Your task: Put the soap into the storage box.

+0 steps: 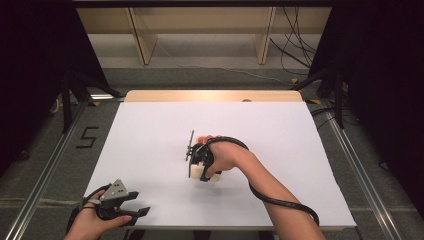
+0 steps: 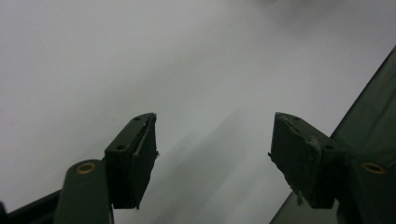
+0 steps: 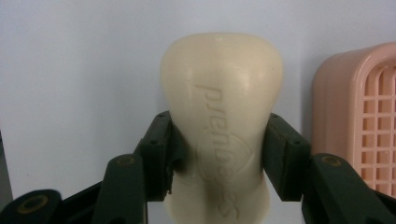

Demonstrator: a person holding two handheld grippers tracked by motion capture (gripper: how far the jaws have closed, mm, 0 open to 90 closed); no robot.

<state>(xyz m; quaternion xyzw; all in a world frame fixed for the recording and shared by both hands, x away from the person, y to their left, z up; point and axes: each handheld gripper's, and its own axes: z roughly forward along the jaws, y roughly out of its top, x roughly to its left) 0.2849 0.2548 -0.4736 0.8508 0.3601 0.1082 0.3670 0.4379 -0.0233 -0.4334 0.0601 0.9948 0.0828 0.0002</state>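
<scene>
Between the two black jaws of the right hand-held gripper (image 3: pixel 217 156) sits a cream-coloured, waisted bar of soap with a stamped brand word (image 3: pixel 220 107), clamped across its narrow middle, just beside a pink plastic slatted soap dish (image 3: pixel 362 116). I judge the bar firm and fairly light but waxy and slippery, liable to dent or squirt out under a hard squeeze; the waist is the sensible place to hold it. Seen from above, the right hand-held gripper (image 1: pixel 201 162) is near the centre of the white worktop (image 1: pixel 150 140), wrist bent, forearm angled in from the lower right. The left hand-held gripper (image 1: pixel 131 204) rests at the near-left edge, jaws wide apart and empty.
</scene>
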